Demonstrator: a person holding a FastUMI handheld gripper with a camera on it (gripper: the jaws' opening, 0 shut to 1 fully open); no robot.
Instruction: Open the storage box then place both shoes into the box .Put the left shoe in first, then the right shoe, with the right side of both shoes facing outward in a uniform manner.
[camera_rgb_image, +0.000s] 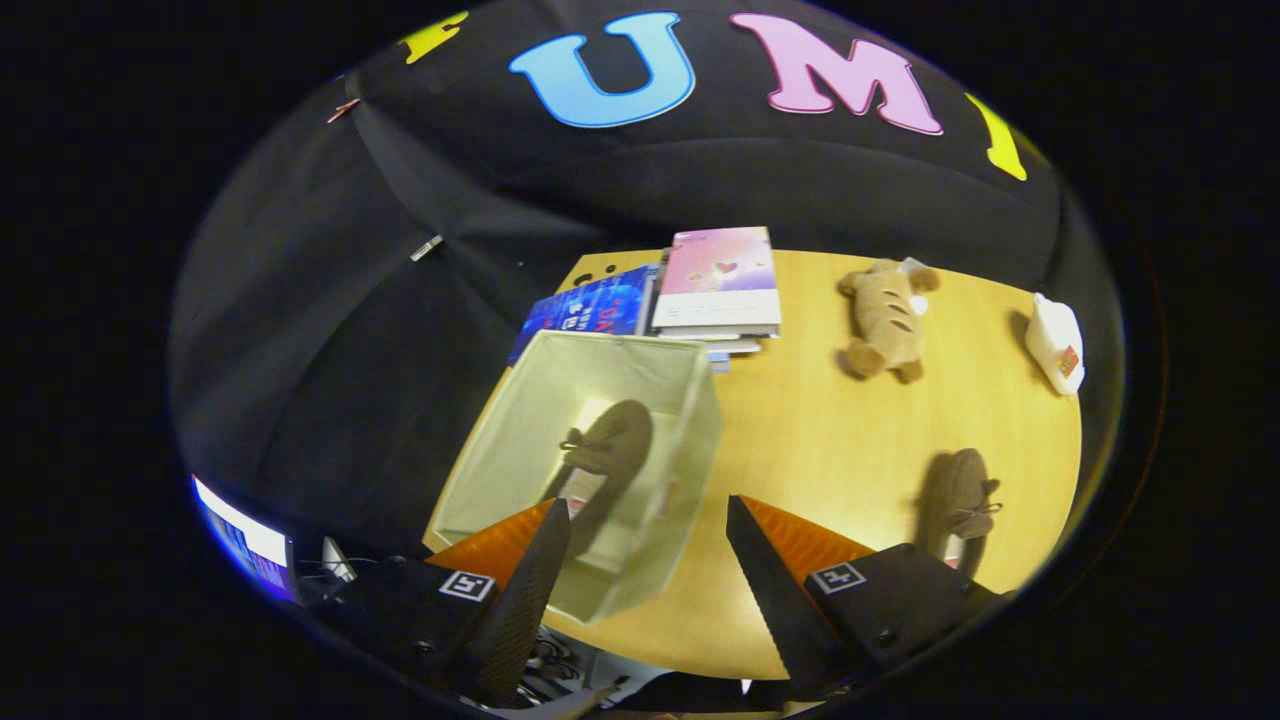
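A pale fabric storage box (690, 450) stands open on the wooden table (830, 440), just ahead of my left finger. One brown lace-up shoe (608, 450) lies inside it on the bottom. A second brown shoe (962, 500) lies on the table, beyond my right finger. My gripper (650, 520) hovers high above the box's near edge, open, with nothing between its fingers.
A stack of books (715, 285) and a blue book (590, 310) lie behind the box. A plush toy (885, 318) lies at the back of the table, a small white packet (1055, 343) near the far right edge. A lit screen (245, 545) sits left of my fingers.
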